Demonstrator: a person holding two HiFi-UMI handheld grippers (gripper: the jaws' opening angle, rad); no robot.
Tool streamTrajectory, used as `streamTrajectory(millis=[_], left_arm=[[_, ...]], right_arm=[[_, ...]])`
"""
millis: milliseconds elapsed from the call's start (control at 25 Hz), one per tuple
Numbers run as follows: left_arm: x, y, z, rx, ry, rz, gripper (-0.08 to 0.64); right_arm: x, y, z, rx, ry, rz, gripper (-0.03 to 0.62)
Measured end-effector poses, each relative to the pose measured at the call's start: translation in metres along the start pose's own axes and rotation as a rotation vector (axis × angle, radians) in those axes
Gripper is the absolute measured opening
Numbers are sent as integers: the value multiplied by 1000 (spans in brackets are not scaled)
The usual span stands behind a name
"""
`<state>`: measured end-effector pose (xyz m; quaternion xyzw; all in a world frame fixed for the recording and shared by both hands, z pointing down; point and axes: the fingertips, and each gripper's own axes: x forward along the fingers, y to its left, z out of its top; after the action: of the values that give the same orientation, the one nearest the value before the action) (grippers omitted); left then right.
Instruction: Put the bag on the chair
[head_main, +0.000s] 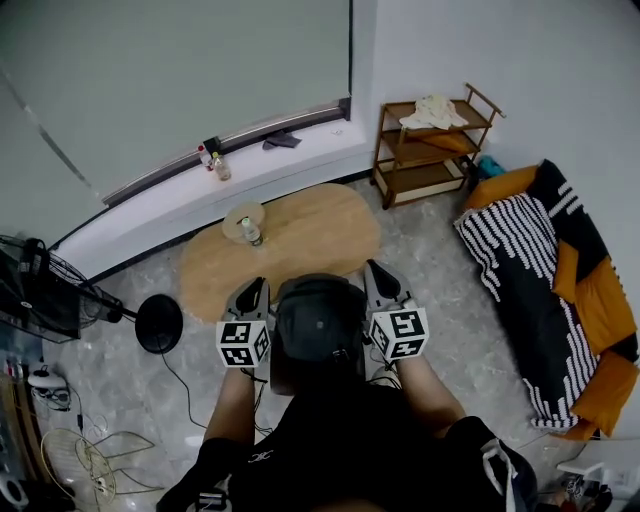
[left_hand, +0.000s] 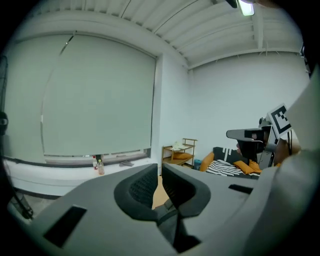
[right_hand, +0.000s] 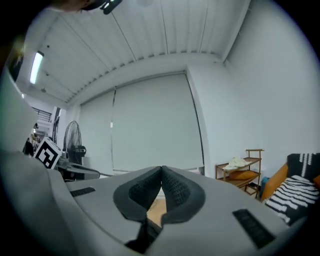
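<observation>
Bag not positively identified: you probably want the pale bundle (head_main: 435, 110) on the wooden shelf (head_main: 420, 178), upper right of frame. It lies ahead and rightward of your tools. Your right tool (head_main: 378, 275) is nearer. It and the left tool (head_main: 254, 290) are both closed and empty.

No readable text anywhere — only square markers on the left gripper (head_main: 252, 290) and right gripper (head_main: 378, 276).

The person is holding the left gripper (head_main: 253, 289) and the right gripper (head_main: 375, 272) forward, side by side, fingers (right_hand: 176, 188) pressing together on nothing.
</observation>
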<state>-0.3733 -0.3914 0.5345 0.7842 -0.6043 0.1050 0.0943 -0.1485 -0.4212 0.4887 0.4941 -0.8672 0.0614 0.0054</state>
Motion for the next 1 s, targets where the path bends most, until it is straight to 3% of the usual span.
streamTrajectory(millis=[320, 720, 1000], left_arm=[[-13, -13, 32, -6, -45, 35, 38], [-21, -18, 44, 71, -56, 22, 38], [-21, -21, 45, 61, -46, -13, 38]], right_arm=[[-4, 0, 22, -34, -42, -39, 12], [-7, 2, 21, 1, -36, -80, 14], [-12, 1, 25, -16, -34, -133, 14]])
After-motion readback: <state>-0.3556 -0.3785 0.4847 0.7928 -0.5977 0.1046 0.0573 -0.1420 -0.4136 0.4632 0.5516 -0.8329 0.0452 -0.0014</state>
